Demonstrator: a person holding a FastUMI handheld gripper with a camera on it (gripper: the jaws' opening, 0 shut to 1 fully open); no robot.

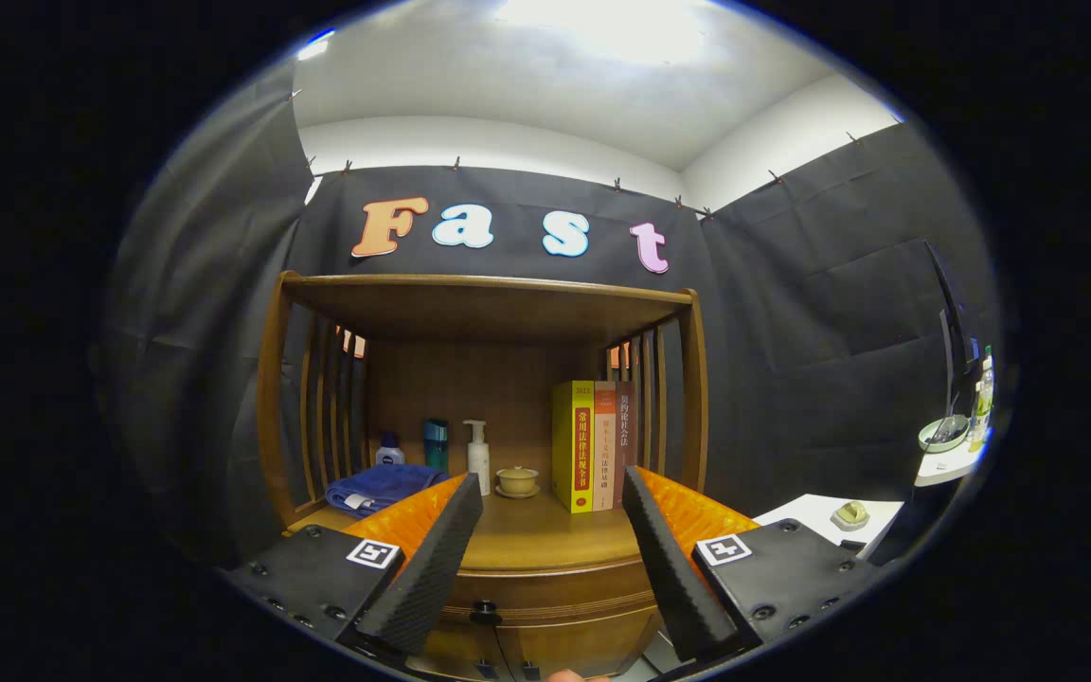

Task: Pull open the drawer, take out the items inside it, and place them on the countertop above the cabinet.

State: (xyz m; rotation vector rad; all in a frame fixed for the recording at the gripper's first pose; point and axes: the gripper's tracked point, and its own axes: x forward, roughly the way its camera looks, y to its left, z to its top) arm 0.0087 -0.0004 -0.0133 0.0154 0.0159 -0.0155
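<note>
A wooden cabinet stands just ahead, with its countertop [545,535] under a hutch shelf. Below the countertop's front edge the drawer front [555,592] is closed, and its small dark knob [486,614] sits low between my fingers. My gripper [553,493] is open, with the two fingers spread wide over the countertop's front and nothing held between them. The drawer's contents are hidden.
On the countertop stand a folded blue towel [380,485], a small blue bottle [390,448], a teal cup [436,444], a white pump bottle [478,455], a lidded tea bowl [517,480] and upright books [593,445]. A white side table [825,516] stands to the right.
</note>
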